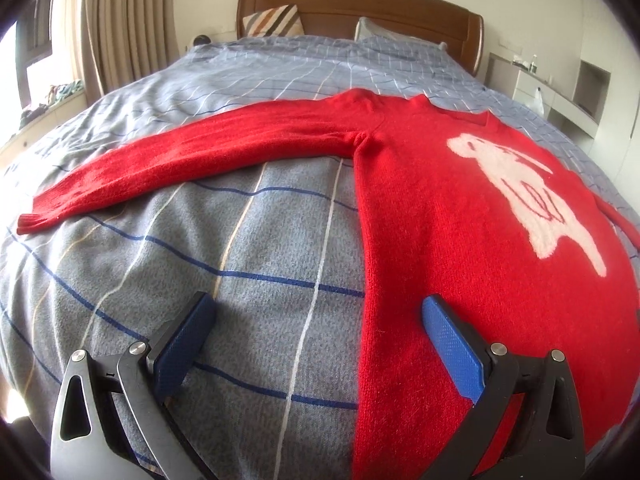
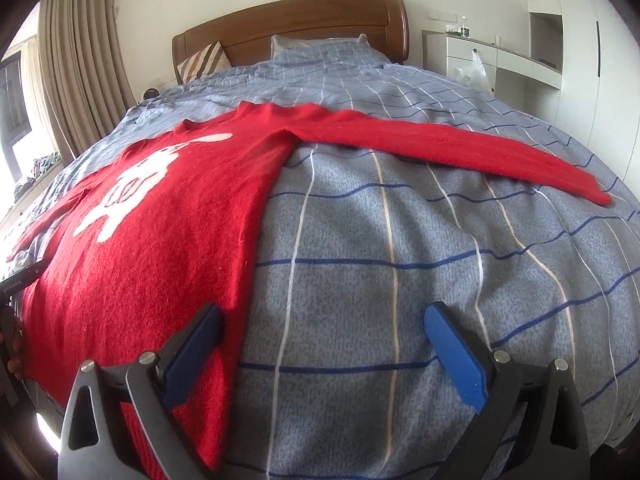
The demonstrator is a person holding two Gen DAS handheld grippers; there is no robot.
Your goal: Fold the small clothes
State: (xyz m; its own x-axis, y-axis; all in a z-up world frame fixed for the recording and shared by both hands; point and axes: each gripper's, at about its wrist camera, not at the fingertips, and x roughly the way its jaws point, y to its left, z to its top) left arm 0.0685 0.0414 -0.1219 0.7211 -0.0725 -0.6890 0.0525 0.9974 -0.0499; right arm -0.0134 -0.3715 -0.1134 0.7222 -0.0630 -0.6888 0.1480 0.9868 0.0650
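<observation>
A red knitted sweater (image 1: 460, 208) with a white animal figure (image 1: 532, 188) lies flat, front up, on the bed, both sleeves spread out sideways. In the left wrist view its left sleeve (image 1: 192, 160) stretches to the left. My left gripper (image 1: 316, 320) is open and empty, straddling the sweater's left side edge near the hem. In the right wrist view the sweater (image 2: 160, 232) lies to the left and its right sleeve (image 2: 460, 148) reaches right. My right gripper (image 2: 324, 324) is open and empty, straddling the right side edge near the hem.
The bed carries a blue-grey checked cover (image 1: 224, 264) with pillows (image 1: 272, 20) against a wooden headboard (image 1: 360, 4). Curtains (image 1: 120, 20) and a window sill are on the left. White cabinets (image 2: 500, 60) stand to the right. The other gripper's body (image 2: 20, 276) shows at the far left.
</observation>
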